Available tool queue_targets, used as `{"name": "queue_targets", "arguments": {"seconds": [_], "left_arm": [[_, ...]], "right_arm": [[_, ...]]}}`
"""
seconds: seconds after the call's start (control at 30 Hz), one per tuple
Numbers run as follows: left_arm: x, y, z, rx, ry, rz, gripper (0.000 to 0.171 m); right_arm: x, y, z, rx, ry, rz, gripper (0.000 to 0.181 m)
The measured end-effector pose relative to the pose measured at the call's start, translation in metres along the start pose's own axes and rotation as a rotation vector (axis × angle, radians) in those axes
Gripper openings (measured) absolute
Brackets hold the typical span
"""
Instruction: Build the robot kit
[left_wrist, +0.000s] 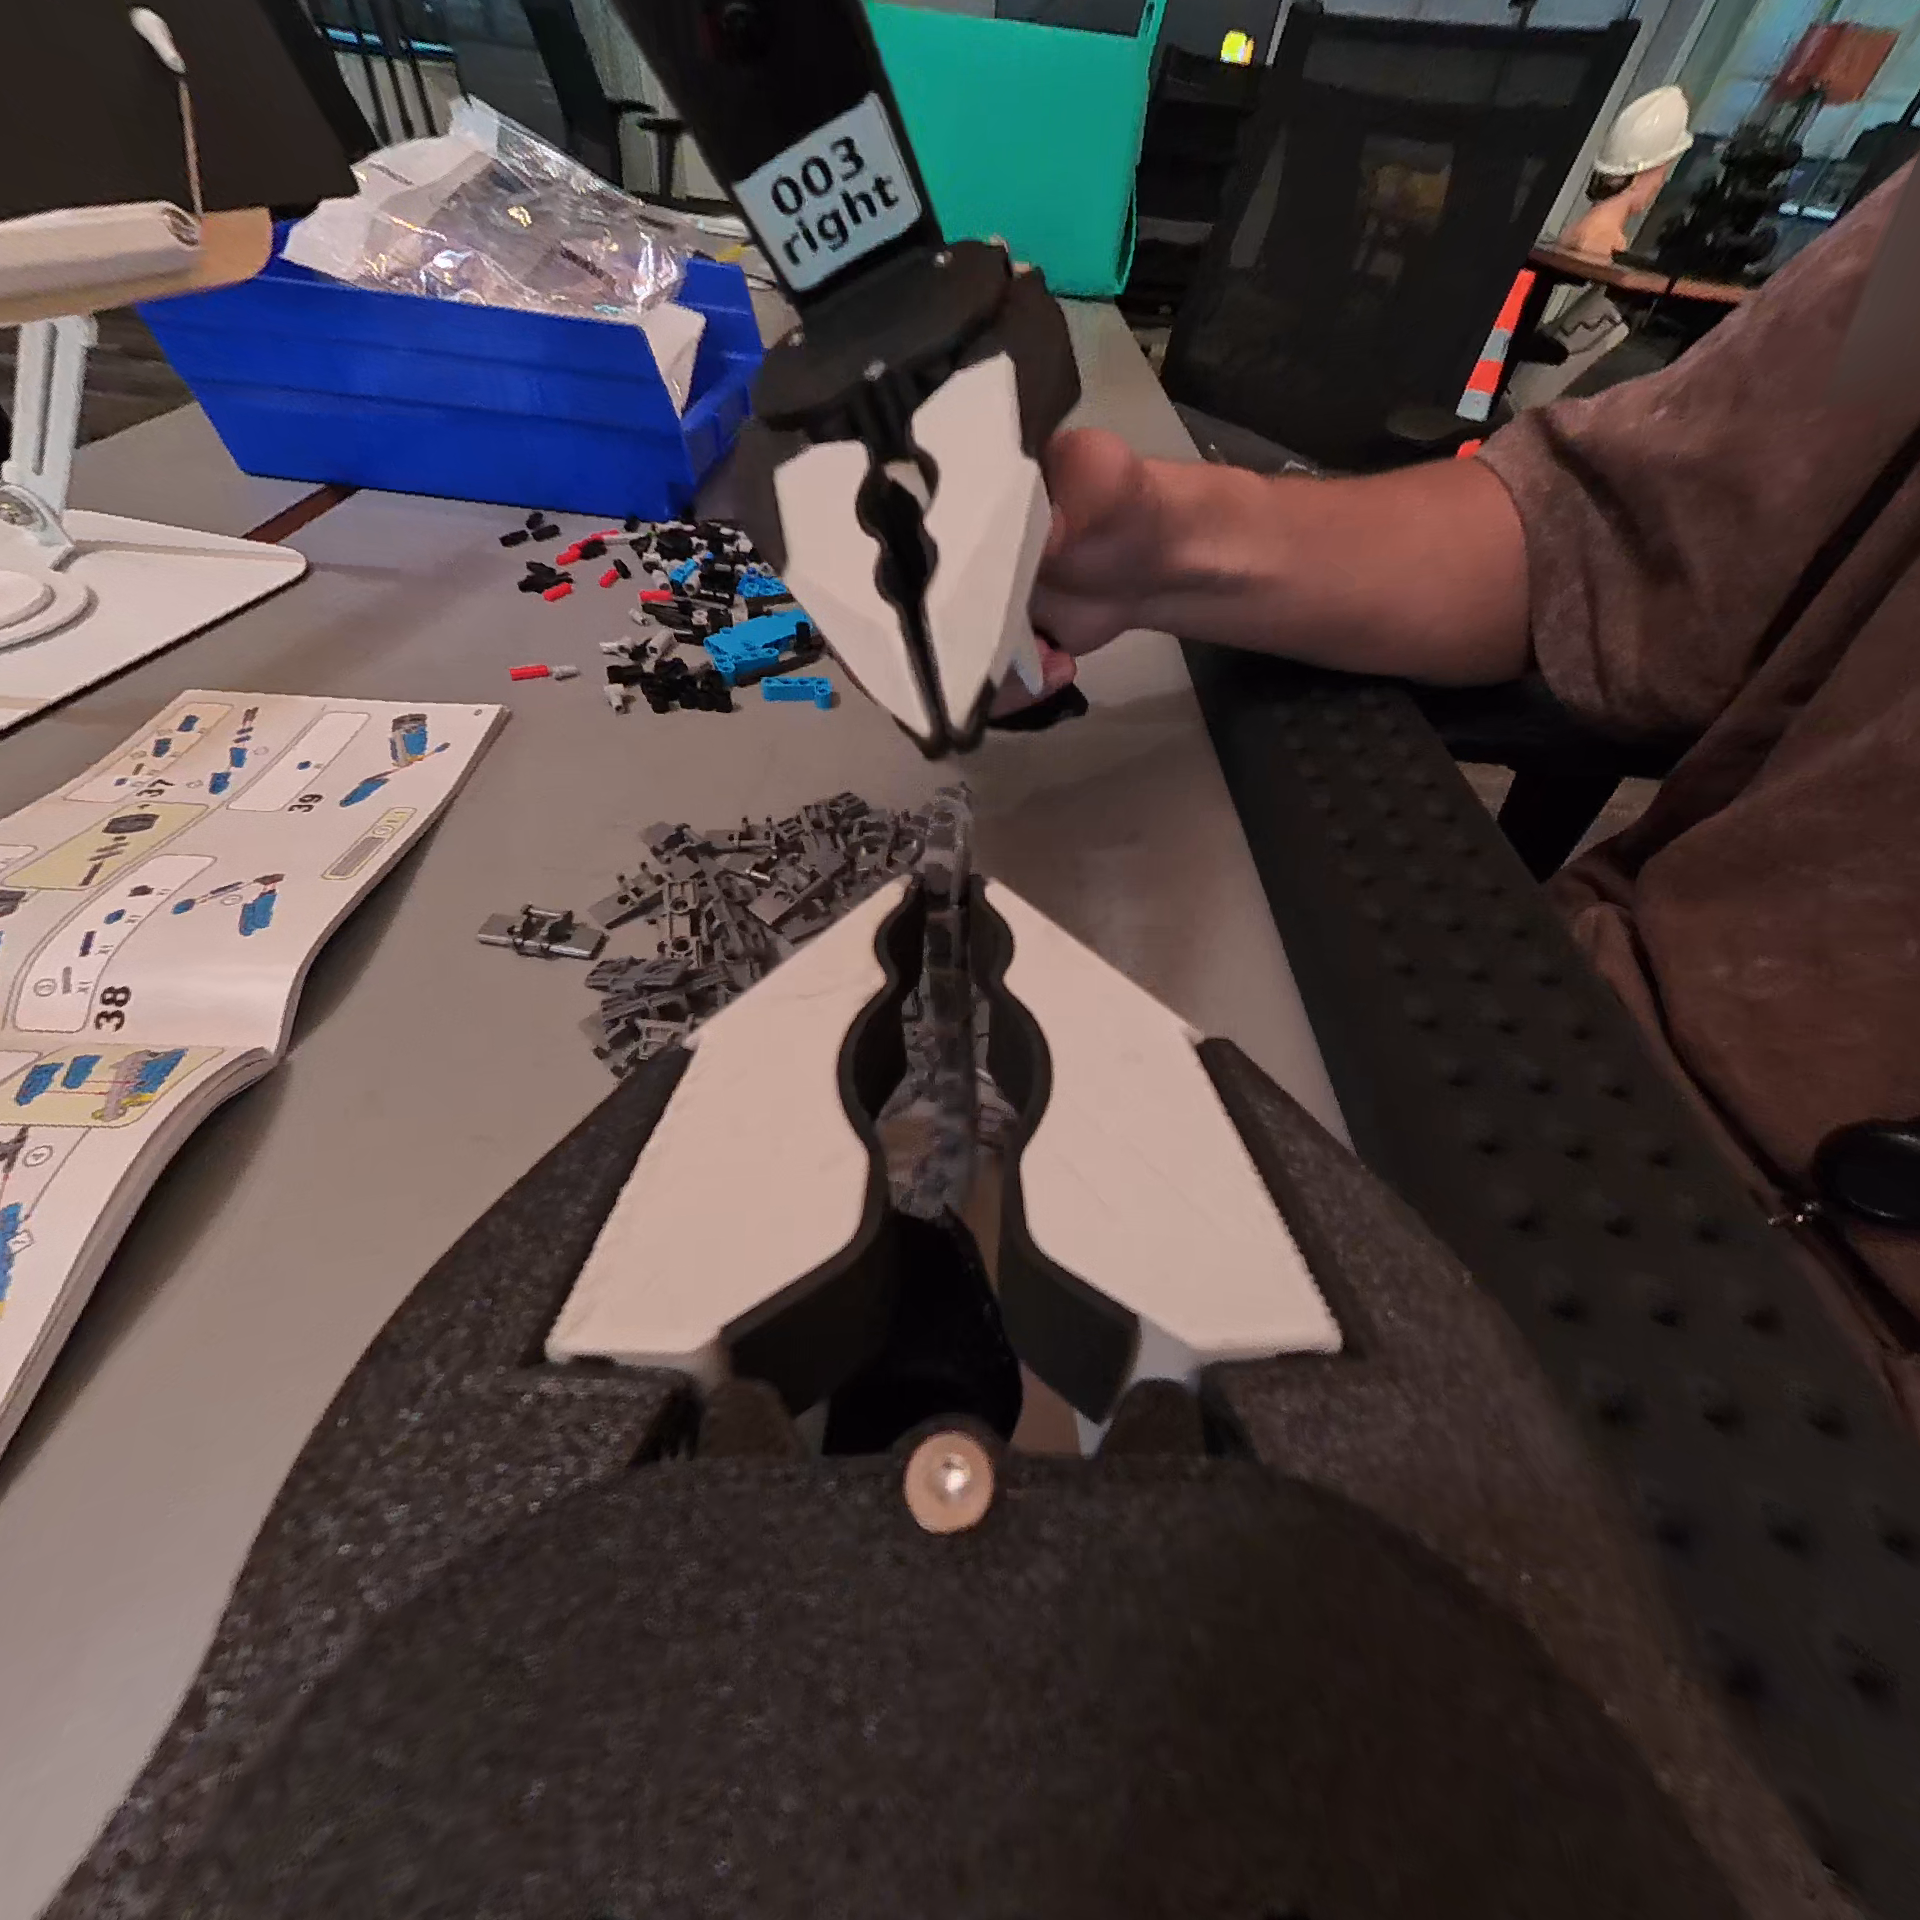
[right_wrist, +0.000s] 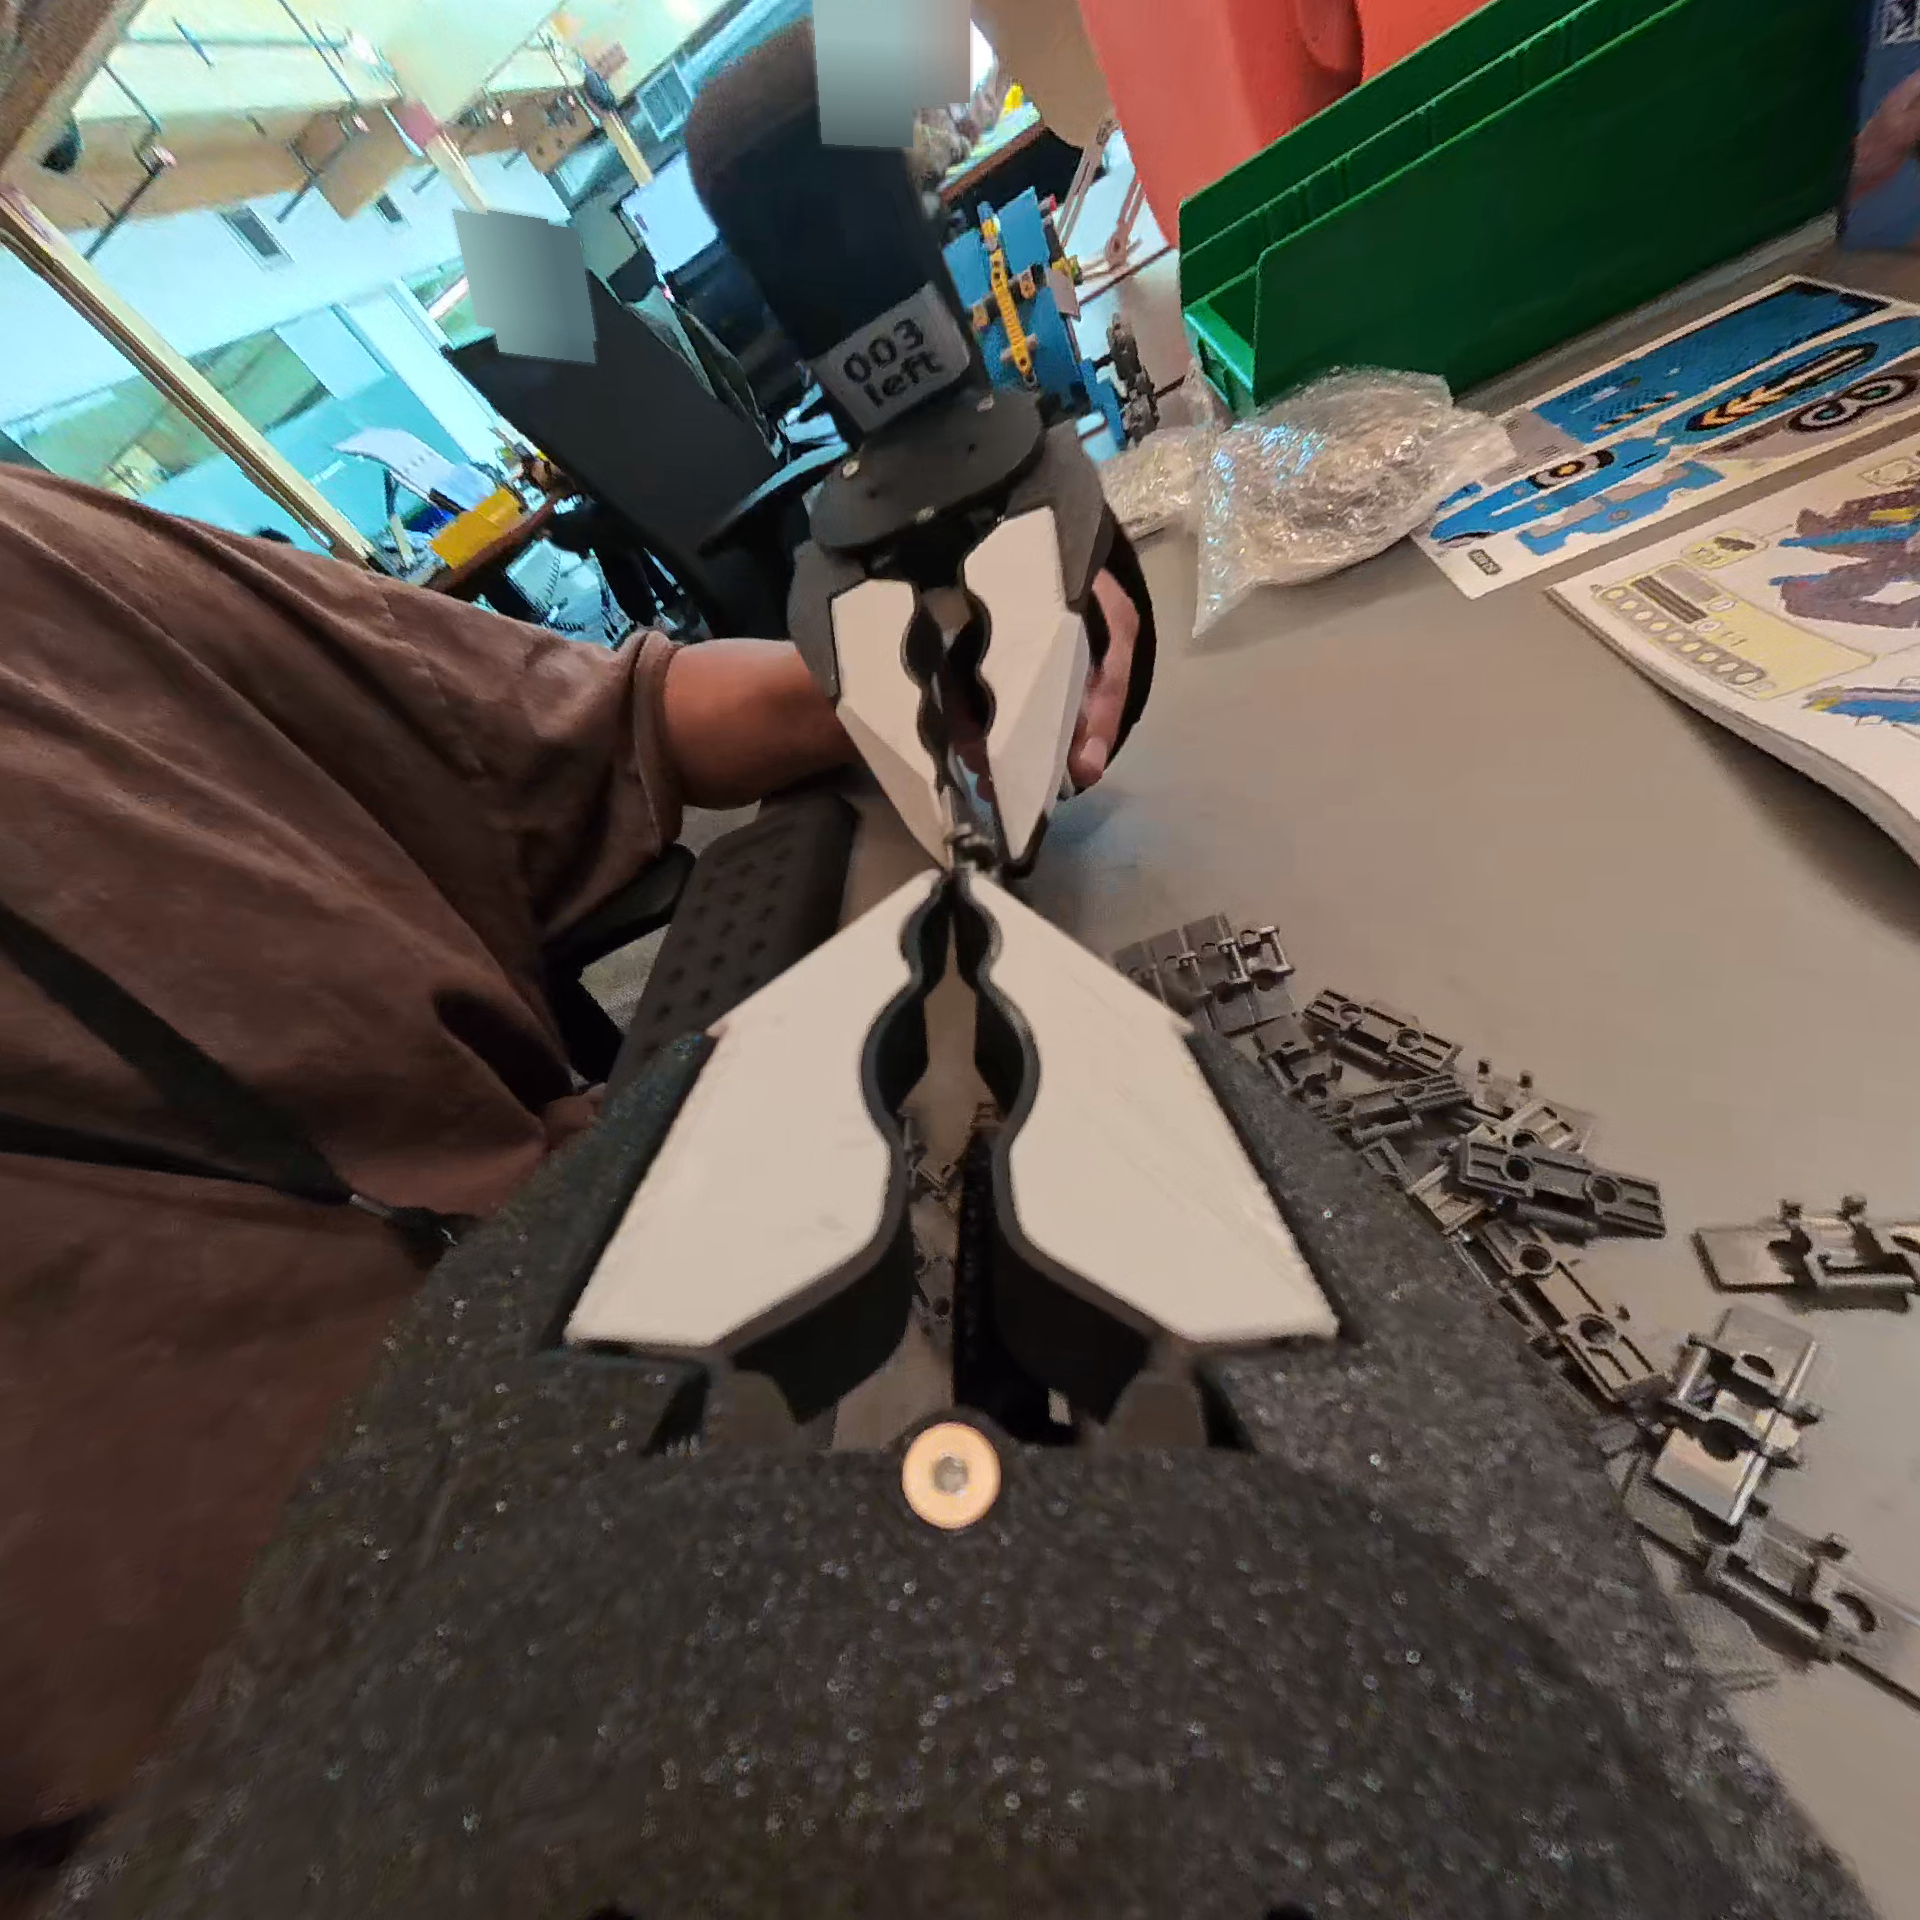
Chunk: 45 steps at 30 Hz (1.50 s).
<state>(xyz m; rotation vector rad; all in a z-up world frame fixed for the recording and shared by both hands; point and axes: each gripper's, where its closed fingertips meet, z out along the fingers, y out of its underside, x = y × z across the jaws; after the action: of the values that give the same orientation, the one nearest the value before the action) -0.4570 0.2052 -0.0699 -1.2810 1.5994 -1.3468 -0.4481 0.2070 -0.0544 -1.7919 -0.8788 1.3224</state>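
My left gripper (left_wrist: 940, 883) is shut on a short chain of grey track links (left_wrist: 940, 1081) held edge-on between its fingers. The chain's end sticks out past the tips. My right gripper (left_wrist: 945, 738) points down at that end from above, jaws shut, its tips just short of the chain. In the right wrist view my right gripper (right_wrist: 954, 883) meets the left gripper (right_wrist: 971, 842) tip to tip at the chain end (right_wrist: 961, 821). I cannot see anything pinched in the right gripper. A pile of loose grey track links (left_wrist: 727, 914) lies on the grey table (left_wrist: 436, 1091) just beyond; it also shows in the right wrist view (right_wrist: 1455, 1132).
An open instruction booklet (left_wrist: 208, 883) lies left of the pile. A heap of small black, blue and red parts (left_wrist: 686, 613) sits in front of a blue bin (left_wrist: 468, 395). A green bin (right_wrist: 1507, 208), plastic bags (right_wrist: 1330, 478) and a black perforated panel (left_wrist: 1507, 1039) border the table. My left and right fingertips are right by each other.
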Motion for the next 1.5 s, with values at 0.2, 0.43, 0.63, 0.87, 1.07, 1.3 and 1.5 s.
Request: {"name": "queue_targets", "arguments": {"seconds": [0.2,0.43,0.63,0.87,1.07,1.3,1.5], "left_arm": [[-0.005,0.001,-0.022,-0.069,0.005,0.047,0.007],[-0.047,-0.046,-0.095,0.178,-0.131,-0.022,0.007],[-0.060,-0.048,-0.103,0.238,-0.162,-0.076,0.007],[-0.051,-0.044,-0.089,0.198,-0.130,-0.069,0.008],[-0.050,-0.041,-0.084,0.182,-0.127,-0.068,0.007],[-0.057,-0.035,-0.086,0.159,-0.154,-0.081,0.008],[-0.059,-0.031,-0.083,0.140,-0.166,-0.077,0.008]], "right_arm": [[0.036,0.014,-0.024,-0.081,0.217,-0.021,0.000],[0.051,0.068,0.003,-0.426,0.371,-0.208,0.019],[0.064,0.076,0.007,-0.509,0.504,-0.253,0.019],[0.071,0.083,0.011,-0.504,0.462,-0.041,0.026],[0.075,0.086,0.013,-0.565,0.520,-0.127,0.017],[0.075,0.068,-0.004,-0.538,0.595,-0.136,0.017],[0.072,0.071,0.008,-0.536,0.605,-0.162,0.025]]}}
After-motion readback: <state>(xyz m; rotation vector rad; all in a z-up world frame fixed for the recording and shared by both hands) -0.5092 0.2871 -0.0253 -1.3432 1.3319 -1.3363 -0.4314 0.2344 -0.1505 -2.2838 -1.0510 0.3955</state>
